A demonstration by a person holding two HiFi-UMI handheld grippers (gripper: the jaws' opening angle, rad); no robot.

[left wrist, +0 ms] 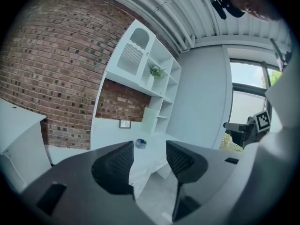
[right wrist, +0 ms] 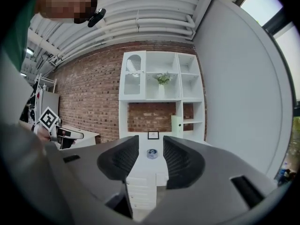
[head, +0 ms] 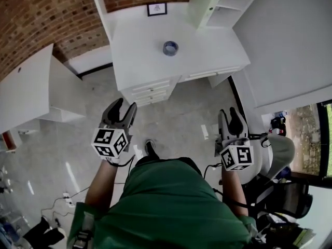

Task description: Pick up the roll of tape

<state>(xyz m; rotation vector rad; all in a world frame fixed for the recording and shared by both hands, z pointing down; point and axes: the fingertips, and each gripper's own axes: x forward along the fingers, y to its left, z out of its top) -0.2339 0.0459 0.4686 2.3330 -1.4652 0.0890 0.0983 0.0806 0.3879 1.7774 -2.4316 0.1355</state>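
Observation:
The roll of tape (head: 170, 47), blue-grey, lies flat on the white desk (head: 135, 56) well ahead of me. It also shows far off between the jaws in the left gripper view (left wrist: 140, 143) and the right gripper view (right wrist: 152, 153). My left gripper (head: 126, 105) hangs over the floor short of the desk, open, with nothing between its fingers (left wrist: 149, 161). My right gripper (head: 229, 113) is level with it further right, also open and empty (right wrist: 151, 161). Both are far from the tape.
Drawers (head: 150, 91) sit under the desk's front edge. A small framed picture (head: 156, 9) stands at the back, and a white shelf unit (head: 212, 4) rises at the right. Another white desk (head: 31, 87) is at the left. Cables (head: 62, 198) lie on the floor.

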